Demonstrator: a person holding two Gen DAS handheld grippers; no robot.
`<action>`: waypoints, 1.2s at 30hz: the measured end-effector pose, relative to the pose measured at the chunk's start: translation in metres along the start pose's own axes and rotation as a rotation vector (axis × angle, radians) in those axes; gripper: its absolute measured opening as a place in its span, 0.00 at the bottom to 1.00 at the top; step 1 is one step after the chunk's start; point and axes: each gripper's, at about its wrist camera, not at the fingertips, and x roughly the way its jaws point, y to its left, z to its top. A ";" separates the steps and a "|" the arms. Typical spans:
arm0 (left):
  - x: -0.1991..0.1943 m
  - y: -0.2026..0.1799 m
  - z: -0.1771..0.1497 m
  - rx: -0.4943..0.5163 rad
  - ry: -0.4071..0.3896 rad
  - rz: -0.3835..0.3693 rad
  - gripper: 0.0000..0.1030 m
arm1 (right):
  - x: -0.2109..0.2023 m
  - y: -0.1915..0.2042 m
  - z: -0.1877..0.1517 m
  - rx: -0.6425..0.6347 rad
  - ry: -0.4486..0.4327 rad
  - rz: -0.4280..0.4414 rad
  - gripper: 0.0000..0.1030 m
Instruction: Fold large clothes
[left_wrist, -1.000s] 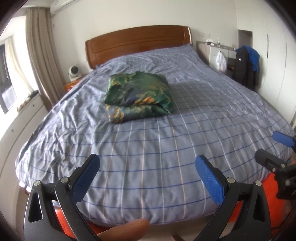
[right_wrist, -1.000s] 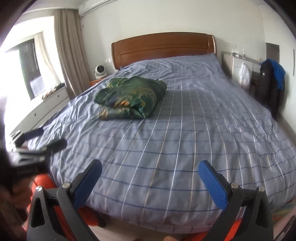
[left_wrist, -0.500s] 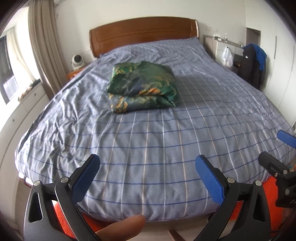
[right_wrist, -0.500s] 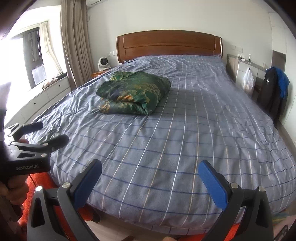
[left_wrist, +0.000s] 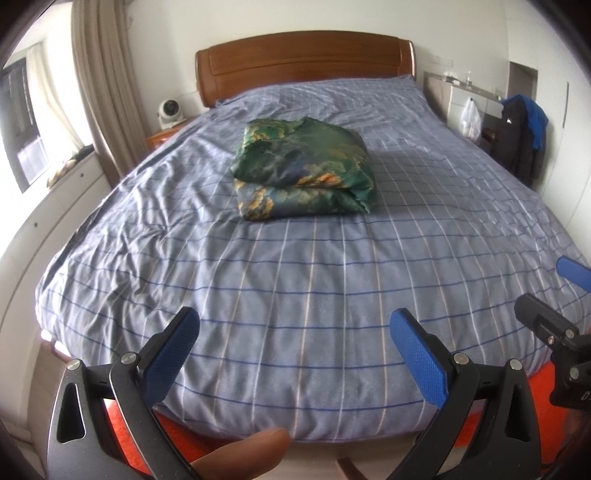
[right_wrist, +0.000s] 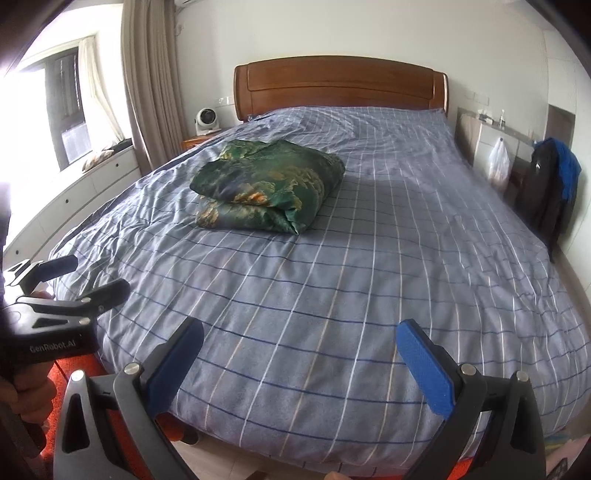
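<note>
Green garment (left_wrist: 303, 170) lying folded in a compact bundle on the bed (left_wrist: 295, 280) toward the headboard (left_wrist: 306, 59), well apart from the left gripper (left_wrist: 291, 343) and right gripper (right_wrist: 299, 354), both with jaws spread and empty at the foot; folding appears essentially complete.

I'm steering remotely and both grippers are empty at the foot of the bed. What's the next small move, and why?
Probably pull back and stop. The green patterned garment already lies in a compact folded bundle on the blue checked duvet, well ahead of the open left gripper and open right gripper. No other loose clothing shows on the bed.
</note>
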 end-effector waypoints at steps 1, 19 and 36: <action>-0.001 0.001 0.000 -0.001 -0.003 0.004 1.00 | 0.000 0.002 0.002 -0.003 -0.003 0.001 1.00; -0.006 0.013 0.001 -0.014 -0.015 0.058 1.00 | 0.006 0.013 0.007 -0.026 0.019 -0.002 1.00; -0.005 0.012 0.000 -0.005 -0.015 0.056 1.00 | -0.009 0.023 0.010 -0.021 0.006 0.031 1.00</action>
